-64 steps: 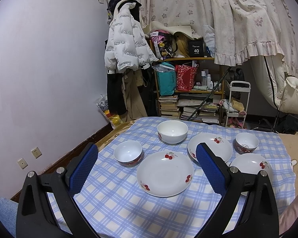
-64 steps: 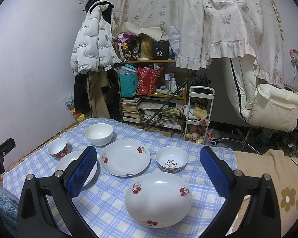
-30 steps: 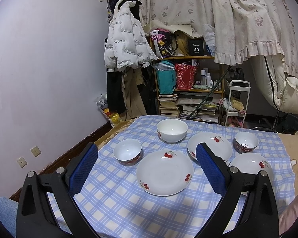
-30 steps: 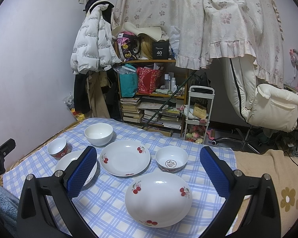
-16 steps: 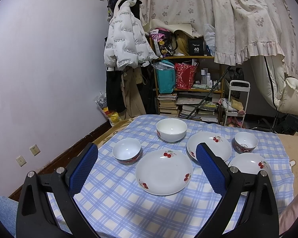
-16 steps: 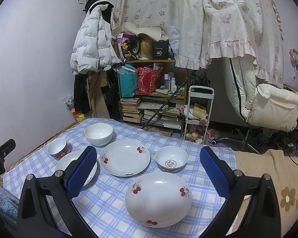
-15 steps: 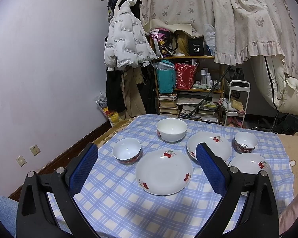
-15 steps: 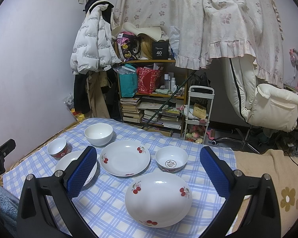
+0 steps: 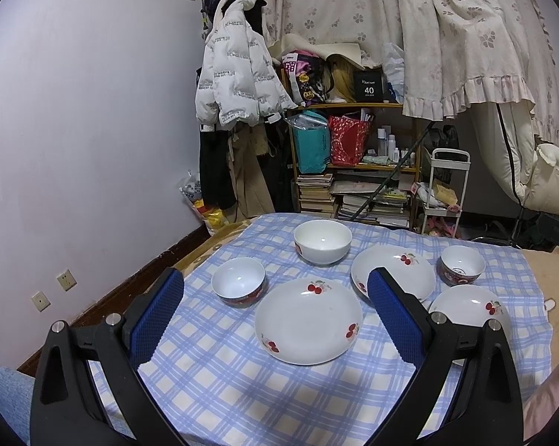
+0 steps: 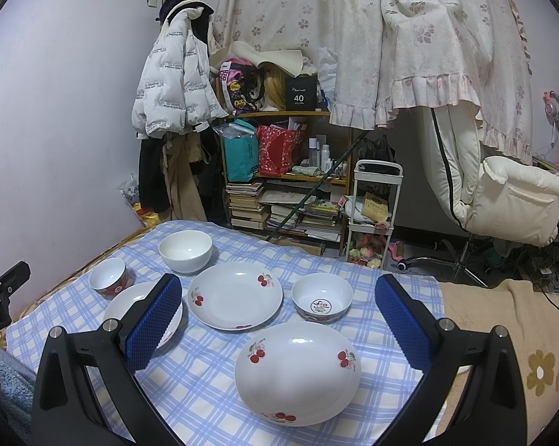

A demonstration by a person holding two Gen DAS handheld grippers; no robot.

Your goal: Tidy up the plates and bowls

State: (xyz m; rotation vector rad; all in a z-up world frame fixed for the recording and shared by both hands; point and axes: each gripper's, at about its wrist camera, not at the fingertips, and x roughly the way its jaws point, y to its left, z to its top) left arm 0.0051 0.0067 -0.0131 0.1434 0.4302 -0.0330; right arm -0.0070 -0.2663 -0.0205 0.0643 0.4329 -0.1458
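The left gripper (image 9: 275, 312) hangs above the near edge of the blue checked tablecloth (image 9: 220, 375), jaws spread wide and empty. The right gripper (image 10: 279, 319) is likewise wide open, holding nothing. Against the pictures from two seconds ago, almost nothing differs: the left view has crept slightly, so the dishes sit a touch higher in it, and the right view is unchanged.

From the left gripper, a cherry-print plate (image 9: 308, 321) lies between its blue pads at 12 o'clock. A small red-sided bowl (image 9: 238, 281) sits at 11 o'clock, a plain white bowl (image 9: 322, 241) beyond at 12. At 1 o'clock the right pad covers part of a second plate (image 9: 398, 273); a patterned bowl (image 9: 462, 264) stands farther right. A third plate (image 9: 476, 304) at 2 o'clock is partly hidden behind the finger frame. All dishes stand apart, none stacked.

In the right view, the left pad hides much of the first plate. The other gripper's tip (image 10: 0, 290) is cut off at 9 o'clock, its state unreadable there.
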